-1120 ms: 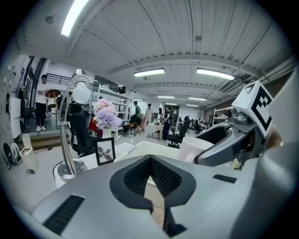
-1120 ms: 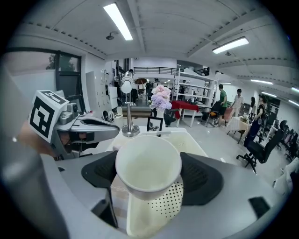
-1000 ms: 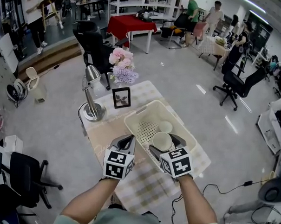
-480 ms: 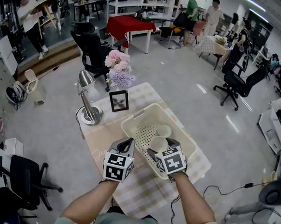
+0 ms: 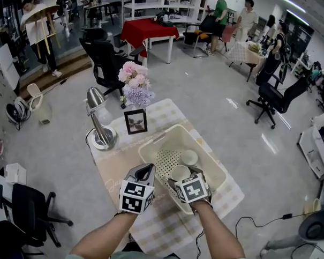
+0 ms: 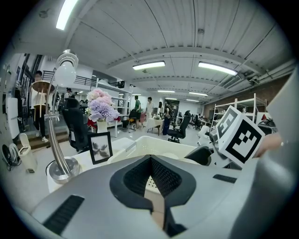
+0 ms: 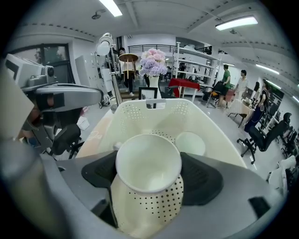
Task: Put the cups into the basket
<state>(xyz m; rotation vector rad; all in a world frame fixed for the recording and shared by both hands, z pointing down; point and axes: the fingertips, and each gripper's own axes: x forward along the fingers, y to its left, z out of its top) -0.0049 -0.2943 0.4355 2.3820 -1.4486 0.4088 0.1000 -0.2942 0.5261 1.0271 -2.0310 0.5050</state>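
Right gripper view — right tongs [image 7: 148,172] clamp cup [image 7: 148,161] over basket [image 7: 140,114].

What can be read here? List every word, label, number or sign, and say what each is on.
Nothing is legible.
Cursive script on the tan table mat: too small and blurred to read.
Left marker cube and right marker cube: black-and-white square patterns only, no letters or numbers.
Cup and basket: no print visible.
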